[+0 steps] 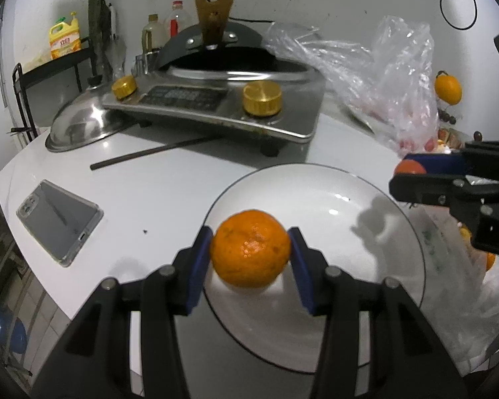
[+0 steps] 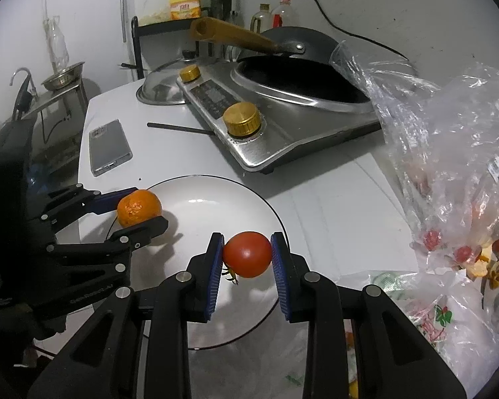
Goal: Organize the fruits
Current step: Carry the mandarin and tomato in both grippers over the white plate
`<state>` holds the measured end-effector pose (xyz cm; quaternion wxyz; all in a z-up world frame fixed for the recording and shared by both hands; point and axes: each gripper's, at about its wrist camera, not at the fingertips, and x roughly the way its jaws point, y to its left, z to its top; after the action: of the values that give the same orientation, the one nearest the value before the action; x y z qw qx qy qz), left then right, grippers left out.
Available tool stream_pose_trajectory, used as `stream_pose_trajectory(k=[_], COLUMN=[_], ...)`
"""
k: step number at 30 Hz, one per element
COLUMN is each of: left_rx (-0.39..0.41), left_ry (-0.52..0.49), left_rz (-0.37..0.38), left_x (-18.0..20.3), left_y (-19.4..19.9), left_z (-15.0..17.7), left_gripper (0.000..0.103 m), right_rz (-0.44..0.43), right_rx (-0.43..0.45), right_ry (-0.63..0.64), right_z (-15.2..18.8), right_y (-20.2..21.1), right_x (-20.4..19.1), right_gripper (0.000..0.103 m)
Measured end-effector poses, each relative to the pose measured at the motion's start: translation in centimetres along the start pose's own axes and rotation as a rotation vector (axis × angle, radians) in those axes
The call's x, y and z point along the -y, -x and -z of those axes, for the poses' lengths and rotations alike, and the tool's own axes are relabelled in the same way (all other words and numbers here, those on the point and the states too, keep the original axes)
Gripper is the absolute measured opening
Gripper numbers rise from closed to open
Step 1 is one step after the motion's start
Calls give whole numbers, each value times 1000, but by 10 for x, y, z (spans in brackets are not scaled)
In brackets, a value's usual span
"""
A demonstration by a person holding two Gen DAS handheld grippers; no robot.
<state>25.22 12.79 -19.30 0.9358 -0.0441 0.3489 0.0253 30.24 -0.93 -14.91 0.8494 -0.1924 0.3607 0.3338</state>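
Observation:
My left gripper (image 1: 250, 244) is shut on an orange mandarin (image 1: 250, 249), held just over the left part of a white plate (image 1: 359, 306) with a dark rim. My right gripper (image 2: 247, 249) is shut on a small red tomato (image 2: 248, 254), green stem down, above the near right part of the same plate (image 2: 213, 196). In the right wrist view the left gripper (image 2: 139, 211) with the mandarin (image 2: 139, 212) hovers at the plate's left edge. In the left wrist view the right gripper (image 1: 407, 169) enters from the right with the tomato (image 1: 410, 167).
A steel cooker (image 1: 223, 99) with gold knobs and a black wok (image 2: 302, 66) stands behind the plate. A steel lid (image 1: 83, 129), a dark chopstick (image 1: 153, 153) and a phone (image 1: 60, 221) lie to the left. Clear plastic bags (image 2: 449, 166) holding more fruit lie to the right.

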Motion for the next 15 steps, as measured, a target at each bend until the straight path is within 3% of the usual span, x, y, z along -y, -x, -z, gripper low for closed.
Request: stream_pose_trajectory(k=[15], left_rx=[-13], left_ry=[-4], left_rz=[2], left_x=[1], left_y=[-11], left_z=[-4], left_gripper=[48], right_rz=[-5], right_rx=[-26], right_ry=[0], right_z=[-8], right_y=[-21], right_x=[-2], right_gripper=[31])
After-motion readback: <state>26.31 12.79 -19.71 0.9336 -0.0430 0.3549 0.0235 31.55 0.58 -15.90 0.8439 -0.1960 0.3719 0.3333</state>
